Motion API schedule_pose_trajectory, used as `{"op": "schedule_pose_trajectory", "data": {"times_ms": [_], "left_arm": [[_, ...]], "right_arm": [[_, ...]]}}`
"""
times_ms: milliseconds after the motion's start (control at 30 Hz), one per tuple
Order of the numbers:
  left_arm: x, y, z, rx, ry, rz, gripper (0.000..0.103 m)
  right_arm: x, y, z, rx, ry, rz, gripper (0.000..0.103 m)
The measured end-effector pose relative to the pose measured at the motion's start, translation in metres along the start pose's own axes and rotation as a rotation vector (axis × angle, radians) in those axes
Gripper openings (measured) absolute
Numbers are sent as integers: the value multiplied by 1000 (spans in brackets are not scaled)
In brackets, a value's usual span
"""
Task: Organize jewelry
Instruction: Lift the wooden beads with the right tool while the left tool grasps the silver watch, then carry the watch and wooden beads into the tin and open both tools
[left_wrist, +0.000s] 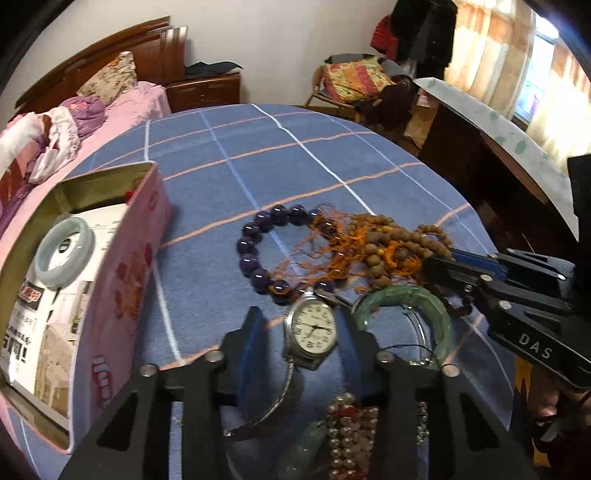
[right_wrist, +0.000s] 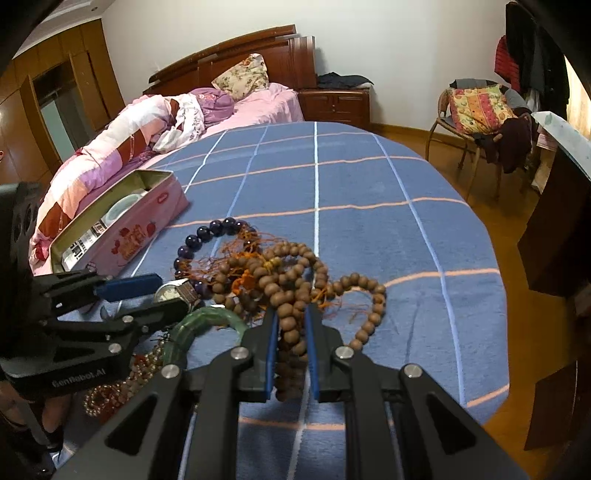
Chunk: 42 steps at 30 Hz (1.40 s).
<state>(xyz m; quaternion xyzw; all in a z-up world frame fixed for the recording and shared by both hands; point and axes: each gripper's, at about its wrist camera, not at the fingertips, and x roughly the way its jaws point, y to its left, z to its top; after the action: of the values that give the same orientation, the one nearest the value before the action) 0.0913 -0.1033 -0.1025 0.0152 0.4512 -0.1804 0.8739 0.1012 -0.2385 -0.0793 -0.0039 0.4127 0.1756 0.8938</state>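
A: Bedroom backdrop, pink bed (right_wrist: 258, 107) behind, blue checked cloth (right_wrist: 369, 184) covers the table I'm working over. Where's my left gripper (left_wrist: 301, 325)?

B: Spread wide, low over the cloth. Wristwatch (left_wrist: 312, 330) sits right between its fingers, face up, neither blue pad looks to be touching it from my left wrist view.

A: And my right gripper (right_wrist: 291, 317)?

B: Pressed in on the wooden bead strand (right_wrist: 291, 291). Beads run down between the two blue pads; fingers nearly together, pinching that strand. Rest of the strand loops out on the cloth to the right and ahead of the tips.

A: What's tangled with it?

B: Orange tassel threads (left_wrist: 332, 251) run through the wooden beads and over the purple bead bracelet (left_wrist: 258, 251), which lies just beyond the watch. Green bangle (left_wrist: 406, 306) lies just right of the watch, beside my left gripper's right finger and under my right gripper's tips.

A: Anything closer in?

B: Pearl-like bead piece (left_wrist: 349, 435) under the left gripper body, near edge. Can't tell exactly what it is, partly hidden.

A: Box?

B: Pink tin (left_wrist: 125, 280) at left, open top, well apart from both grippers. Pale jade bangle (left_wrist: 64, 253) lies inside on printed paper.
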Motion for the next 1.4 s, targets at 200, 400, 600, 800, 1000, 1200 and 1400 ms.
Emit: {"op": "schedule_pose_trajectory", "data": {"times_ms": [200, 400, 600, 800, 1000, 1200, 1400], "left_arm": [[-5, -6, 0, 33, -16, -13, 19], [-16, -6, 1, 62, -43, 1, 8], [-30, -1, 3, 62, -79, 18, 8], [-58, 2, 13, 50, -148, 20, 8], [-82, 18, 29, 22, -206, 36, 8], [-105, 42, 42, -4, -254, 68, 8], [-124, 69, 53, -22, -300, 111, 8]], "right_arm": [[-1, 0, -1, 9, -10, 0, 17], [-7, 9, 1, -13, -35, 11, 10], [-17, 18, 9, -38, -68, 8, 10], [-32, 25, 22, -50, -113, 11, 10], [-52, 35, 43, -81, -174, 15, 10], [-69, 52, 65, -125, -226, 23, 10], [-79, 72, 88, -181, -264, 33, 10]]}}
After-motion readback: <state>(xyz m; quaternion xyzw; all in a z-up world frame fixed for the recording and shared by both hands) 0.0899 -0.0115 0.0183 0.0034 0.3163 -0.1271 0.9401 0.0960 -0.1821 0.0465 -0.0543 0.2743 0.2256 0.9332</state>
